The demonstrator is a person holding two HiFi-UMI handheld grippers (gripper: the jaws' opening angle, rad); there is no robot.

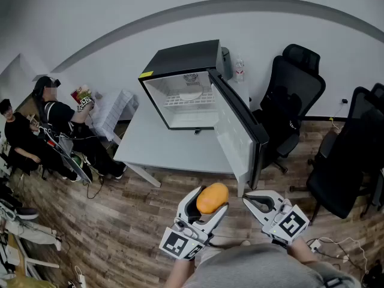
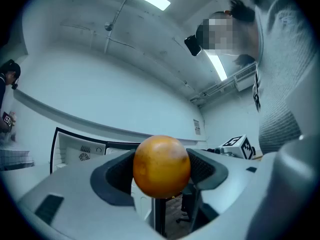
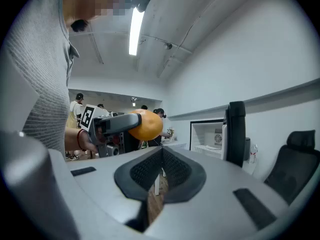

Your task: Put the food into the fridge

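My left gripper (image 1: 211, 204) has the orange (image 2: 161, 166) clamped between its pads. The jaws stand wide, and the fruit fills the gap and touches both sides. In the head view it sits low in the middle, tipped a little upward, over the wood floor (image 1: 108, 221) on the near side of the table (image 1: 168, 146).

The right gripper (image 3: 161, 168) is just beside it on the right and about level. Its jaws are pressed together with nothing between them. From its own view I can see the orange off to the left, in the other gripper's grip.

The fridge (image 1: 186, 62) is a small black box standing at the far end of the white table, against the wall. Its door (image 1: 237, 125) hangs open, swung out toward me on the right. The inside is white, with a wire shelf (image 1: 189, 99) near the top — I see nothing on it. The orange is well short of the opening, with the bare tabletop lying between.

Two black chairs (image 1: 294, 95) stand to the right of the table, and a small bottle (image 1: 239, 71) sits just behind the fridge's right corner. Far left, people (image 1: 60, 122) sit by the wall — well apart from both grippers.
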